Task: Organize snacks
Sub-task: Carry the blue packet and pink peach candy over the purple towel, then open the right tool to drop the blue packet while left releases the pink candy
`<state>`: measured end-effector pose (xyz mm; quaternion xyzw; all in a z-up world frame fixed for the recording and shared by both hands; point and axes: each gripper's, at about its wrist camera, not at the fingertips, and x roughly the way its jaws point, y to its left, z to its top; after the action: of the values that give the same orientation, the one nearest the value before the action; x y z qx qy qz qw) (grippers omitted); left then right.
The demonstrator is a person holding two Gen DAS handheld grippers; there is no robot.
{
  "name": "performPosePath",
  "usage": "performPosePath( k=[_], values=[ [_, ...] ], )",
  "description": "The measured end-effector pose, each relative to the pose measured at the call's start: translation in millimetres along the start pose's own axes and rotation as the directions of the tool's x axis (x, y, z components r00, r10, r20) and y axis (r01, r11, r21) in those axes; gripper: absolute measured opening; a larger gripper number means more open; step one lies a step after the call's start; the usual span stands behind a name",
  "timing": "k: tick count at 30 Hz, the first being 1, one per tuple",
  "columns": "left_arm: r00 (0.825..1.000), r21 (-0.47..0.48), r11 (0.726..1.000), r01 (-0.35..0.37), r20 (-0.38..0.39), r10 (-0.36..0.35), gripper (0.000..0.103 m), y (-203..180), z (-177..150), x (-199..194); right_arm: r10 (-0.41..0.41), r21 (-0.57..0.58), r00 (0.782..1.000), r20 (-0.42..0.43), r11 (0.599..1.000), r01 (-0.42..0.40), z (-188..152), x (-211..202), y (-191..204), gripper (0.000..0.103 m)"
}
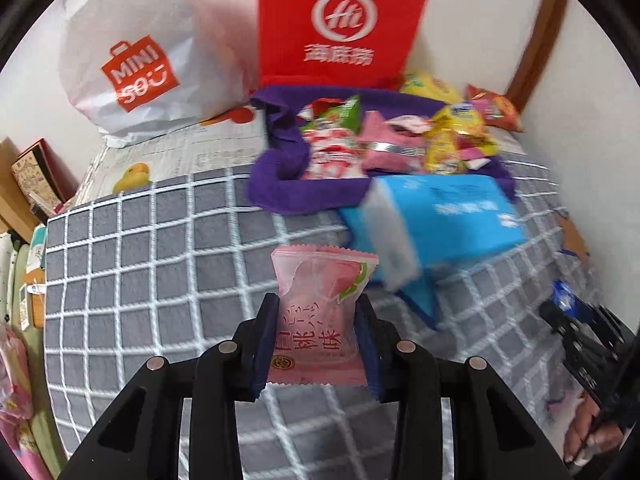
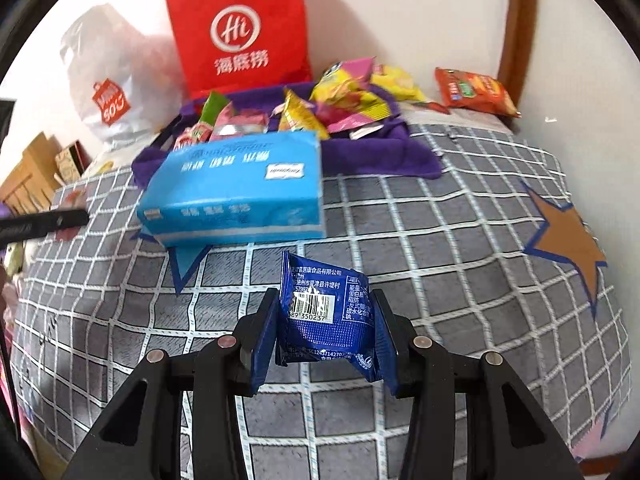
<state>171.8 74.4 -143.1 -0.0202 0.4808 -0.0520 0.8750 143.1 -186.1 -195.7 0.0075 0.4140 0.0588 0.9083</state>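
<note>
two snacks are lifted over the checked bed: left gripper jaws pinch a pink peach packet, right gripper jaws clamp a crumpled blue packet. slick wrappers could slip out, judging by the shallow grips.

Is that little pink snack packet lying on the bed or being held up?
Held up. The pink snack packet stands upright, pinched between the left gripper's fingers, above the checked bedcover.
</note>
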Motion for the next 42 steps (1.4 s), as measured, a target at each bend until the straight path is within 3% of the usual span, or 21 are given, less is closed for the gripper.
performPosePath(
  k=[9, 16, 22, 28, 34, 42],
  values=[
    [0.997, 0.019, 0.997, 0.076, 0.029, -0.076, 0.036, -45.5, -16.7, -34.9, -0.002, -0.020, 0.999, 0.052, 1.000, 0.003, 6.4, -40.8, -0.4, 0.044],
    [0.994, 0.002, 0.997, 0.082, 0.078, -0.082, 0.036, -48.8, 22.8, -36.9, 0.052, -0.068, 0.991, 0.121, 0.997, -0.044, 52.3, -45.7, 10.3, 0.045],
    [0.994, -0.028, 0.999, 0.043, 0.104, -0.040, 0.036, -36.1, 86.2, -2.7, 0.085, -0.100, 0.983, 0.165, 0.993, -0.069, 124.0, -9.1, 19.6, 0.045],
    [0.998, -0.081, 0.996, 0.029, 0.054, -0.024, 0.036, -18.9, 133.2, 54.7, 0.107, -0.124, 0.980, 0.168, 0.988, -0.087, 189.0, 51.7, 28.3, 0.045],
    [0.999, -0.093, 0.995, 0.020, 0.033, -0.017, 0.036, -16.4, 153.1, 90.8, 0.098, -0.150, 0.987, 0.125, 0.985, -0.079, 210.7, 103.1, 39.8, 0.046],
    [1.000, -0.092, 0.995, 0.028, 0.012, -0.027, 0.037, -21.9, 159.4, 112.1, 0.078, -0.154, 0.994, 0.077, 0.986, -0.066, 209.4, 128.7, 36.7, 0.049]
  ],
)
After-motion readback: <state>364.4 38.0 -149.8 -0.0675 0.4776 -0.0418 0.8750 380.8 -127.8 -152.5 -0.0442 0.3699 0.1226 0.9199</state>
